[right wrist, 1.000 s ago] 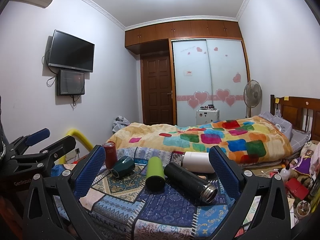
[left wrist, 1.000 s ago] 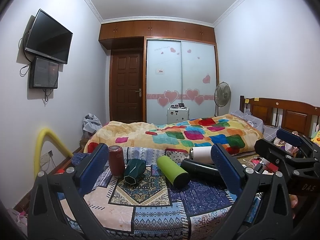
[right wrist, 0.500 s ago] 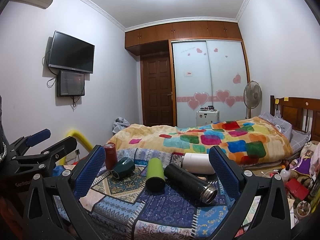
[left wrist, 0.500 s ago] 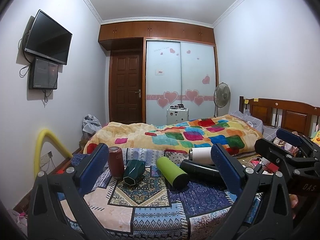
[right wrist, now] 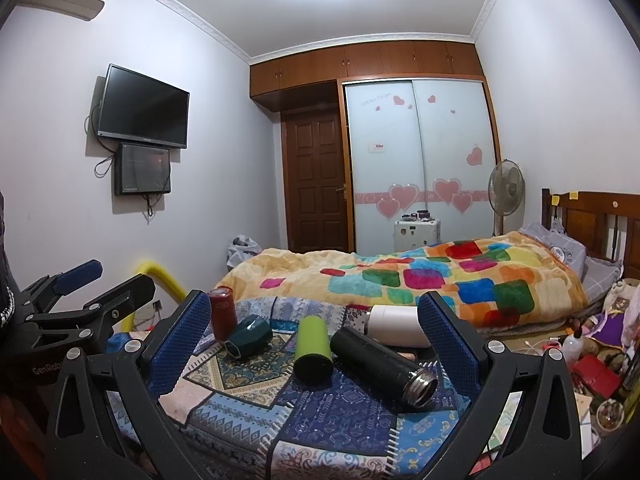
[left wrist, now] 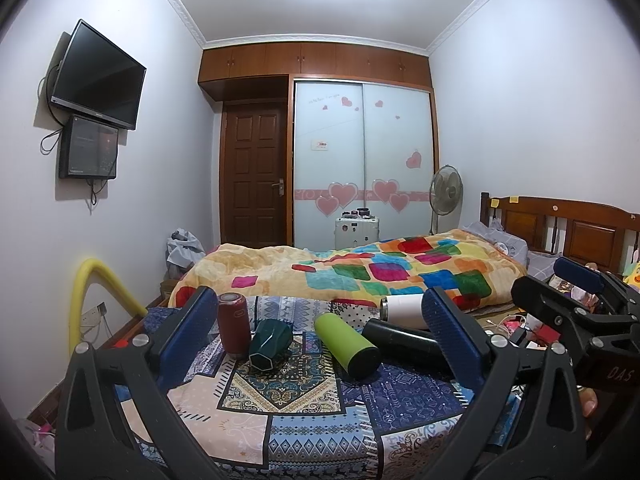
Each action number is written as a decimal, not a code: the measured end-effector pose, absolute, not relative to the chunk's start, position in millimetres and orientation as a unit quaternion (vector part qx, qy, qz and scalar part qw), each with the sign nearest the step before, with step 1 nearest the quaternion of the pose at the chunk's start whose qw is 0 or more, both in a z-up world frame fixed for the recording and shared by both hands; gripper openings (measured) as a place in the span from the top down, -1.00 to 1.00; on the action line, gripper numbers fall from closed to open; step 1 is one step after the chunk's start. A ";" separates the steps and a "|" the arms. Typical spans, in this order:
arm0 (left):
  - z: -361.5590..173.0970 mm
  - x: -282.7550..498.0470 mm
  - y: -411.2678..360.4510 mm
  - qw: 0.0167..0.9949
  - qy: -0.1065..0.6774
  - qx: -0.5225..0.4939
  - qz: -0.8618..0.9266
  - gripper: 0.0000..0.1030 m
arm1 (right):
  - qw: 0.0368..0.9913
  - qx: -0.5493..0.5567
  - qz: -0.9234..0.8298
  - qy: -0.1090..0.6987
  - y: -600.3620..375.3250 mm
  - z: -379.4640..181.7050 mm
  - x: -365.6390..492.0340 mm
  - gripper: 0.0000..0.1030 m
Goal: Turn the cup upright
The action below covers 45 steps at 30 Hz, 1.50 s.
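Several cups are on a patterned cloth [left wrist: 248,420] [right wrist: 240,416]. A red cup [left wrist: 234,330] [right wrist: 221,313] stands upright at the left. A dark green faceted cup [left wrist: 270,344] [right wrist: 248,336] lies tipped against it. A lime green cup [left wrist: 346,346] [right wrist: 313,350], a black flask [left wrist: 404,346] [right wrist: 382,362] and a white cup [left wrist: 402,312] [right wrist: 394,326] lie on their sides. My left gripper [left wrist: 320,340] is open and empty, short of the cups. My right gripper [right wrist: 314,340] is open and empty too, also short of them. Each gripper shows at the edge of the other's view.
A bed with a colourful quilt [left wrist: 360,272] lies behind the cloth. A yellow padded rail [left wrist: 86,296] stands at the left. Clutter covers the floor at the right [right wrist: 592,364]. A fan [right wrist: 506,192] and a wardrobe [right wrist: 416,160] are at the far wall.
Both views have shifted very slightly; the cups have not moved and both grippers stay open.
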State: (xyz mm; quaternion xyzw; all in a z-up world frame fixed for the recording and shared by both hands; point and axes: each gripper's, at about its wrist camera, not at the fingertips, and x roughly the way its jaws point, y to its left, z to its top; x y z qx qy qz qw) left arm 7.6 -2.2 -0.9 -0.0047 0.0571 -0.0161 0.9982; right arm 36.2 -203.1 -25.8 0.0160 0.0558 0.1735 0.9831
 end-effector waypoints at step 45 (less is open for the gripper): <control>-101.9 199.4 57.6 0.957 0.289 0.001 -0.024 -0.22 | 0.962 0.015 0.183 0.201 -188.1 -95.6 153.1 -1.00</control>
